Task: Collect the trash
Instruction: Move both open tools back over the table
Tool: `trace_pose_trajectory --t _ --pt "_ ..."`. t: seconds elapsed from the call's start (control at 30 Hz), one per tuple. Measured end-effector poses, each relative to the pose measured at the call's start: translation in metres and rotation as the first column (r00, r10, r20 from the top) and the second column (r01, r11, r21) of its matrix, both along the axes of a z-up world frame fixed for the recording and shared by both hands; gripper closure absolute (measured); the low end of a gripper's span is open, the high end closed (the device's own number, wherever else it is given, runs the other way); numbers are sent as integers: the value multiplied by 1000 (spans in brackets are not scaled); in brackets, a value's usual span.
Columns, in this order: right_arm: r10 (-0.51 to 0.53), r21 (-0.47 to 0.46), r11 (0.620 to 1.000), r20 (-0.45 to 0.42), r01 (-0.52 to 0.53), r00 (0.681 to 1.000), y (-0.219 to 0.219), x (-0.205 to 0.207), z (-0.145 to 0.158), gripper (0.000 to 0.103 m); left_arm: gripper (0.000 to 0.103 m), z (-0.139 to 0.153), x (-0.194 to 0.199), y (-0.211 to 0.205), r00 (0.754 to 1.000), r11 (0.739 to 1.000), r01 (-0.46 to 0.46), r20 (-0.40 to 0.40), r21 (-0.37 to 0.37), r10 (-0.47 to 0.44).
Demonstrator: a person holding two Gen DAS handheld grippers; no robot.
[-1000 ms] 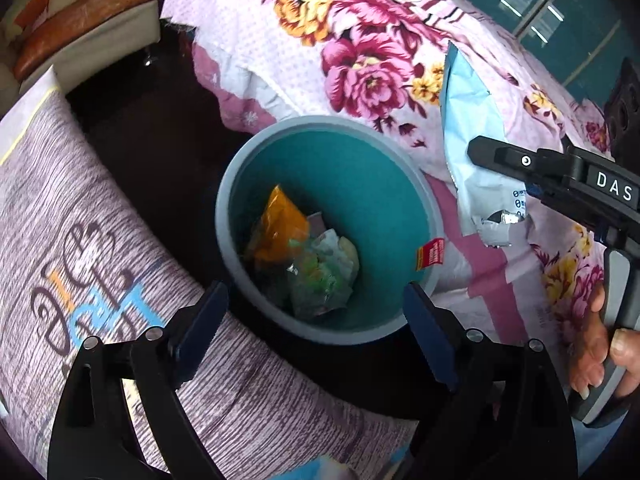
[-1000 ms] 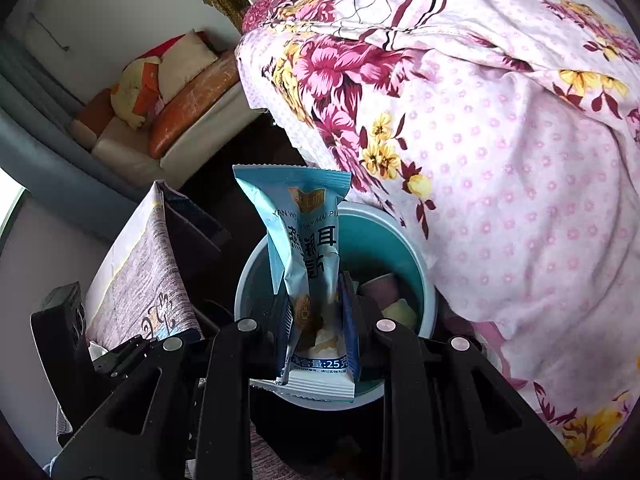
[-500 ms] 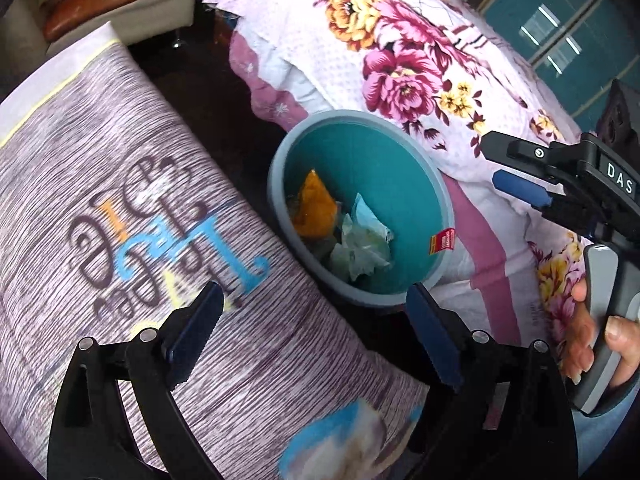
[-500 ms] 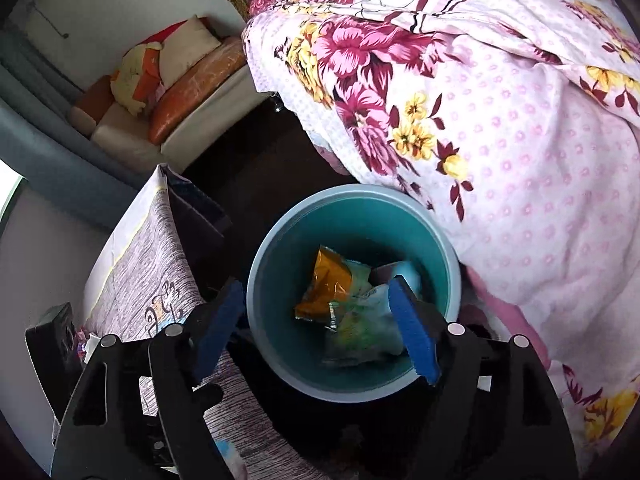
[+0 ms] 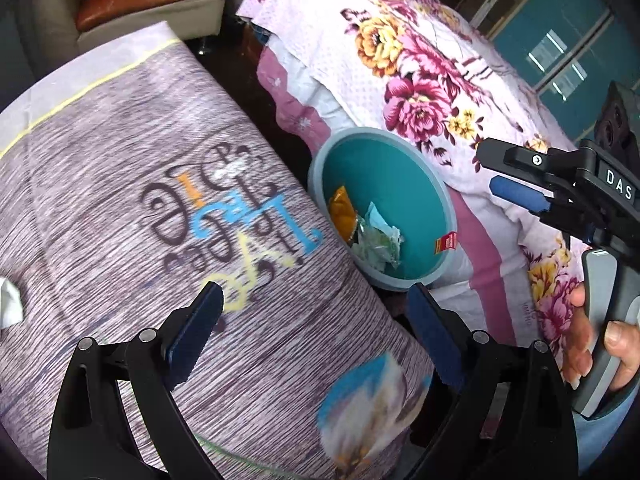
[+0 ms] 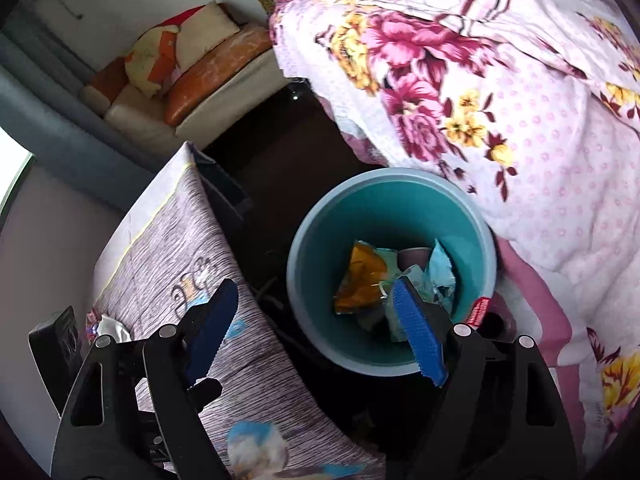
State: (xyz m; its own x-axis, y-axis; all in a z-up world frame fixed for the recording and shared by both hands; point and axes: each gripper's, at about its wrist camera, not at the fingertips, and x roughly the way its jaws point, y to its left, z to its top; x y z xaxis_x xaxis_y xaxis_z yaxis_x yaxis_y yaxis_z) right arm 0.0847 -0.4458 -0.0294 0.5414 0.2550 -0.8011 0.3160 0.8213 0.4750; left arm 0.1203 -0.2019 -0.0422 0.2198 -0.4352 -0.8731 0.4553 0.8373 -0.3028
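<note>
With the right tool [image 6: 316,328] opening empty above the bin [image 6: 304,280], the left tool [image 5: 316,336], spread empty, is best heading for the crumpled scrap [image 5: 9,304] at nine o'clock on the desk [image 5: 120,160].

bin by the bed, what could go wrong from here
The bin sits tight between the floral bedspread and the cloth-covered table, so either tongs could knock its rim. Crumpled white scraps lie near the table's far edge; a clumsy pinch by the open left tongs might push them off. The right tongs are opening, empty.
</note>
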Motion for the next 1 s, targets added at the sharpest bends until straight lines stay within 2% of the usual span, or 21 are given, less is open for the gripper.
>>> trace_pose_trajectory --t 0.33,0.6,0.87,0.97,1.0 --pt "97 -20 995 9 -97 995 55 12 21 27 9 5 -6 67 994 993 -112 8 -28 112" --pt "202 -37 979 -4 -202 979 117 29 31 27 9 10 -9 139 976 976 -215 25 -28 216" --pt "312 -48 949 -18 -313 950 179 49 36 23 9 10 -21 227 929 927 -369 18 -63 371" --pt "362 -54 930 -23 -363 932 204 56 36 23 9 12 -26 262 903 903 -425 41 -58 428" --pt "404 -62 912 -28 -405 914 226 63 36 23 9 12 -27 272 895 895 -442 49 -56 444"
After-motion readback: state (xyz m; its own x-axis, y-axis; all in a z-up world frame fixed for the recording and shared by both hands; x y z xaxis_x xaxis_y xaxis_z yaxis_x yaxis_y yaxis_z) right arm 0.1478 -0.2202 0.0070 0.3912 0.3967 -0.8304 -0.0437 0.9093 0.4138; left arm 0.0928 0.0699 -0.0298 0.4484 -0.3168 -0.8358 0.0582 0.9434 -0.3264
